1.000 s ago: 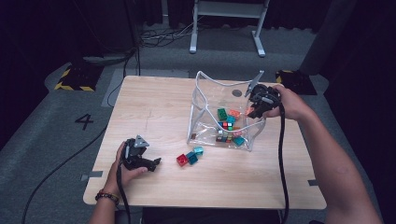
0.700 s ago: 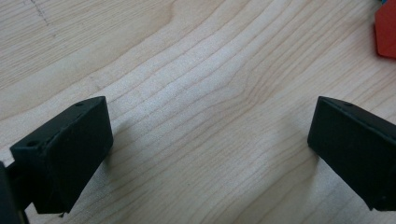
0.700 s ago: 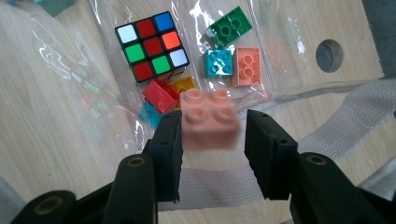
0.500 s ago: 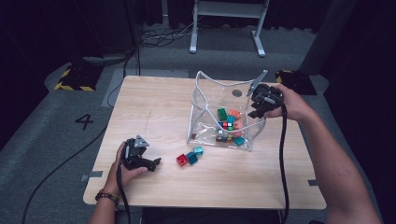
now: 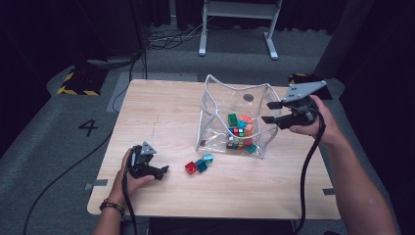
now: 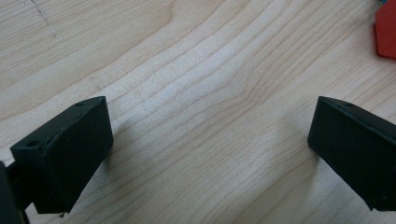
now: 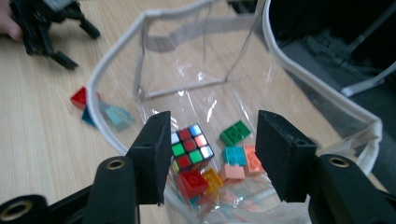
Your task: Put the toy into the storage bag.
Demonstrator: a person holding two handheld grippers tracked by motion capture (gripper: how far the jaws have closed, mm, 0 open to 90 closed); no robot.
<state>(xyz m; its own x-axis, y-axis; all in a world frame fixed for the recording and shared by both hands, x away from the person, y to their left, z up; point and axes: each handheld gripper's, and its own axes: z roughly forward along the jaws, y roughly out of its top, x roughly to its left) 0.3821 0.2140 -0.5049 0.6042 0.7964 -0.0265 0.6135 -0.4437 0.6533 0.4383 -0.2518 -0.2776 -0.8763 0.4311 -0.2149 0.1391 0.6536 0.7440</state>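
The left gripper (image 5: pixel 164 170) rests low on the table (image 5: pixel 161 112) at about 8 o'clock, its jaws spread wide with bare wood between them and nothing held. In the left gripper view a red block (image 6: pixel 386 29) is cut off by the frame's edge at 2 o'clock, so its shape cannot be made out.

The right gripper (image 5: pixel 270 112) hangs at about 3 o'clock, above the right rim of a clear bag (image 5: pixel 222 93) that stands open-topped near the table's middle. Its jaws are well apart and empty, pointing toward 9 o'clock across the bag's mouth. In the right gripper view (image 7: pixel 210 158) they frame the bag's contents from above.

Inside the bag lie a puzzle cube (image 7: pixel 189 147), a green brick (image 7: pixel 235 132), a teal brick (image 7: pixel 233 155), a peach brick (image 7: pixel 254 161), a red brick (image 7: pixel 192 182) and a yellow brick (image 7: pixel 212 178). More pieces lower down are blurred behind the plastic and the jaws, and cannot be told apart. The green brick's long axis runs roughly from 8 to 2 o'clock in that view.

Outside the bag, just beside its near-left corner, sit three loose blocks (image 5: pixel 199 164): red, teal and a pale blue one, touching or nearly so. Through the bag wall their edges are smeared.
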